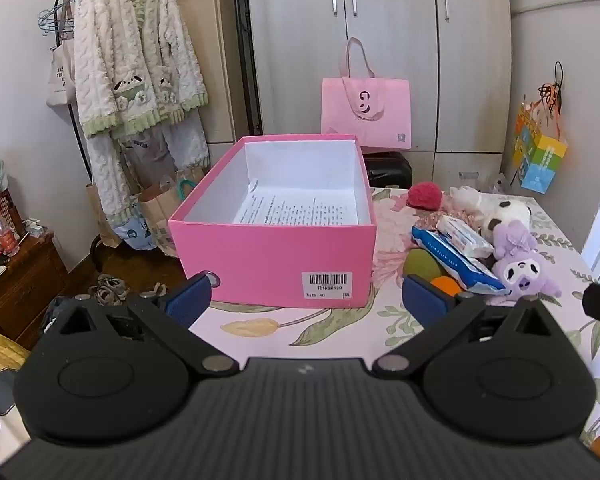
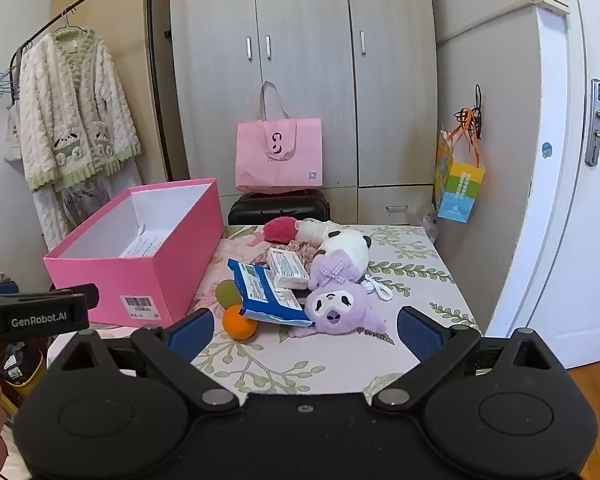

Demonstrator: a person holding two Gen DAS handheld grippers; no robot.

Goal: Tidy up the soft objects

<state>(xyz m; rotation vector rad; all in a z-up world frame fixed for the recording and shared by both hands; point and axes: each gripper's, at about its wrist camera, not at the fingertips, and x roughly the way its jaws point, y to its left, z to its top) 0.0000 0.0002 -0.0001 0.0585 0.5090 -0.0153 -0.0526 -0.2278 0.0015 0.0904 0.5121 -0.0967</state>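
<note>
My left tool [image 1: 306,302] and my right tool [image 2: 305,330] both hang with their blue pads spread wide and nothing between them, above a tabletop [image 2: 404,344] covered in a floral cloth. The pink box [image 1: 276,256] stands open on that cloth just ahead of the left tool; inside it lies only a printed sheet [image 1: 296,210] on the white floor. To the right of the box the soft things sit in a heap: a purple plush [image 2: 338,304], a panda plush [image 2: 346,246] behind it, a red knitted ball [image 2: 280,229], a blue packet [image 2: 266,292], a white tissue pack [image 2: 288,269], an orange ball [image 2: 239,322] and a green ball [image 2: 227,294]. Behind the box a pink tote [image 1: 366,118] rests on a black suitcase [image 2: 278,206] before the grey wardrobe [image 2: 304,60]. Left of the box, a fleecy robe [image 1: 136,60] hangs on a rail.
</note>
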